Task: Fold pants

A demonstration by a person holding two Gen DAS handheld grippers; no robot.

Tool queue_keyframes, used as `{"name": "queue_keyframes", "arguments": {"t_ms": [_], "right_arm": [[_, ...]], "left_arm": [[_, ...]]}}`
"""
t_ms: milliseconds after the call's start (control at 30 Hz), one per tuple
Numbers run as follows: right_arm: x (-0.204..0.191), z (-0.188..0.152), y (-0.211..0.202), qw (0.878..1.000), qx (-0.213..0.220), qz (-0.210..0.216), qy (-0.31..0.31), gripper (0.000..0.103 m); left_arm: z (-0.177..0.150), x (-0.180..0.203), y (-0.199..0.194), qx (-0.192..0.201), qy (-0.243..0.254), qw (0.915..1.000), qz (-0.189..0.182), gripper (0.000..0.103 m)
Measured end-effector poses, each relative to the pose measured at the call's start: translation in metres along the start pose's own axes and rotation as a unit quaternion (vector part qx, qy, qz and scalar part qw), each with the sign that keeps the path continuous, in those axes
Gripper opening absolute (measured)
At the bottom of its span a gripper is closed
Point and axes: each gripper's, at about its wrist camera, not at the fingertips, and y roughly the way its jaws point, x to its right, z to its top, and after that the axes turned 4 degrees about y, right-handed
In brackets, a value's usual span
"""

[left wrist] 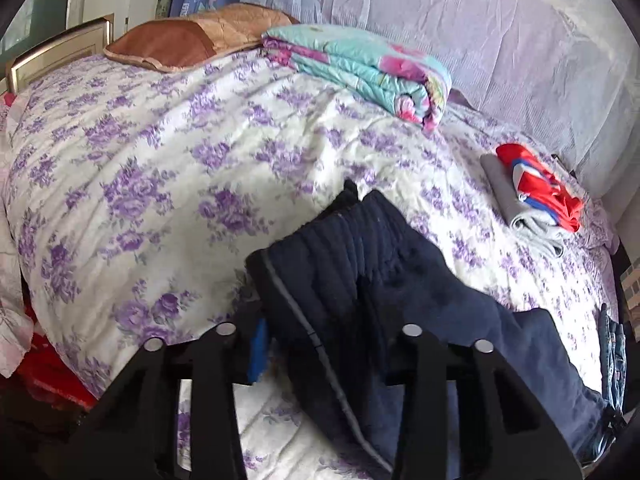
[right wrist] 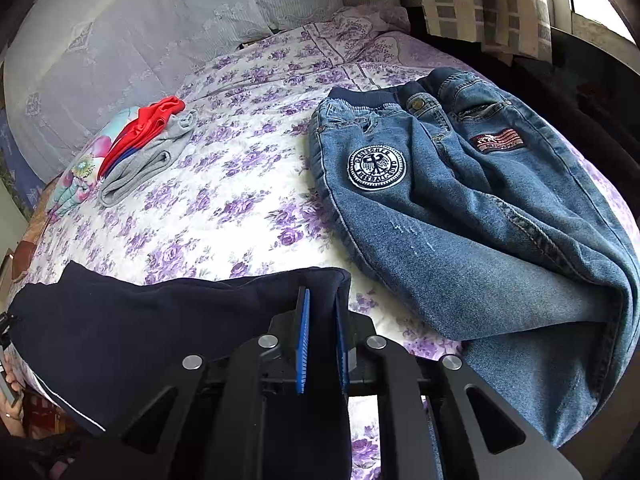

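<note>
Pants [right wrist: 168, 320] looked soft, floppy, light | right claw [right wrist: 322, 344] clenched on hem | left claw [left wrist: 320, 344] around waistband, grip unclear | best grabbed at corners

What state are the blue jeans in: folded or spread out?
Spread out. The blue jeans lie unfolded on the floral bedspread, waistband and both patches showing.

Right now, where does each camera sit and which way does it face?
Left wrist: on the left gripper, facing down across the bed toward the brown pillow; its own jaws show, navy pants between them.
Right wrist: on the right gripper, facing the jeans; jaws shut on the navy pants.
Shared: navy pants, the red and grey clothes.
</note>
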Motion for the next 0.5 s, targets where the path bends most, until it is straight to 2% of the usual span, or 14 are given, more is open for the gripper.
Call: {"name": "queue_keyframes", "arguments": {"t_ms": [67, 100, 133, 167, 233, 300, 367, 467, 500], "right_arm": [[0.001, 0.002, -0.001, 1.0, 0.003, 0.001, 0.001, 0.011], [-0.001, 0.003, -0.002, 1.0, 0.003, 0.013, 0.0, 0.005], [-0.003, 0.002, -0.004, 0.999, 0.007, 0.036, -0.001, 0.004], [-0.007, 0.001, -0.006, 0.999, 0.011, 0.049, -0.007, 0.004], [-0.016, -0.001, -0.001, 0.999, 0.003, 0.043, -0.023, 0.004], [-0.013, -0.003, 0.014, 0.999, -0.018, 0.029, -0.024, 0.004], [-0.008, -0.004, 0.023, 0.999, -0.026, 0.033, -0.017, 0.004], [-0.005, 0.002, 0.019, 0.999, -0.003, 0.038, -0.014, 0.004], [-0.003, 0.005, 0.016, 0.999, 0.001, 0.042, -0.007, 0.004]], "left_arm": [[0.008, -0.007, -0.008, 0.02, -0.015, 0.9997, 0.003, 0.033], [0.011, -0.014, -0.011, 0.029, -0.026, 0.9992, 0.006, 0.032], [0.014, -0.021, -0.011, 0.036, -0.041, 0.9985, 0.01, 0.032], [0.016, -0.028, -0.008, 0.034, -0.045, 0.9983, 0.016, 0.032], [0.01, -0.043, 0.007, 0.019, -0.06, 0.9976, 0.03, 0.032], [-0.001, -0.042, 0.023, 0.005, -0.041, 0.9977, 0.054, 0.034], [-0.008, -0.035, 0.018, 0.021, -0.016, 0.9967, 0.076, 0.034], [-0.007, -0.03, 0.01, 0.019, -0.008, 0.9976, 0.067, 0.035], [-0.008, -0.027, 0.007, 0.015, -0.001, 0.9979, 0.063, 0.039]]}}
